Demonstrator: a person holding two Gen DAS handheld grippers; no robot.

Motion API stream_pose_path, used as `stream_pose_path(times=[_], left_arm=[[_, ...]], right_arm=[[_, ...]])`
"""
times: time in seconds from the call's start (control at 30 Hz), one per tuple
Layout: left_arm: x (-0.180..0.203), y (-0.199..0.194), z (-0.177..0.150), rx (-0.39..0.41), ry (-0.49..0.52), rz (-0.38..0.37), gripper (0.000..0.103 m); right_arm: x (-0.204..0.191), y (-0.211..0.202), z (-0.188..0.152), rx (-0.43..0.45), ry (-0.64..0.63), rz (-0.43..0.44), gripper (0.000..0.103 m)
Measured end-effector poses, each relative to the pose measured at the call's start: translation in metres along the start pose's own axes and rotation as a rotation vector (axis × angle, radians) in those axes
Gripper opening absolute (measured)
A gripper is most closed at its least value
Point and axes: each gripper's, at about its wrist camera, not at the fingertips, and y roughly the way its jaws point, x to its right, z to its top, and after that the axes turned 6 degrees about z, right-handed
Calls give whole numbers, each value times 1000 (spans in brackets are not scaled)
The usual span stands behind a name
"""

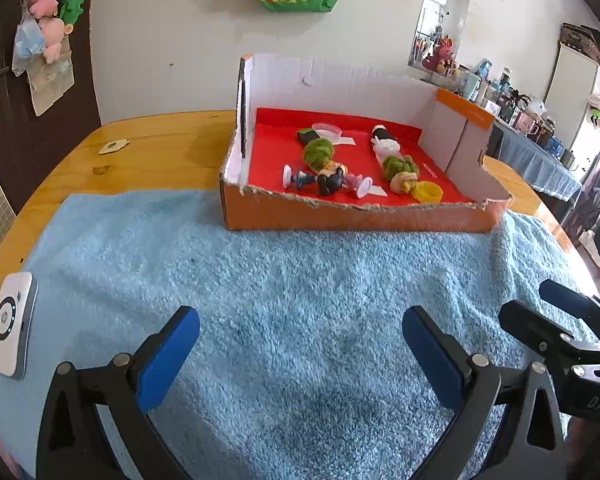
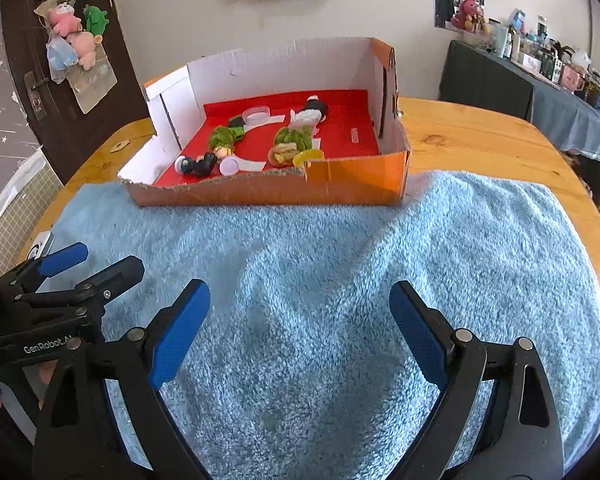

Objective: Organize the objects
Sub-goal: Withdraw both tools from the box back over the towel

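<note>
An orange cardboard box (image 1: pixel 340 212) with a red floor stands at the far edge of the blue towel (image 1: pixel 280 300); it also shows in the right wrist view (image 2: pixel 340 184). Several small toy figures lie inside: a green-haired figure (image 1: pixel 320 152), a second green-haired one (image 1: pixel 400 168), a black and white figure (image 1: pixel 384 140), a yellow ring (image 1: pixel 429 192) and a clear round base (image 1: pixel 327 130). My left gripper (image 1: pixel 300 340) is open and empty over the towel, well short of the box. My right gripper (image 2: pixel 300 320) is open and empty beside it.
A white device (image 1: pixel 10 332) lies on the towel's left edge. The round wooden table (image 1: pixel 160 140) carries a small tag (image 1: pixel 114 146). A dark door with plush toys (image 1: pixel 44 32) is at the left. A cluttered side table (image 2: pixel 560 92) stands at the right.
</note>
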Motion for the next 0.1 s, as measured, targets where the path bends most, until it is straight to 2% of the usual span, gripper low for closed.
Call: stream_pose_path(times=[0.1], left_arm=[[2,0,-2,-2,8,16,103]], right_arm=[[-1,0,-4,-7,-1,3,92]])
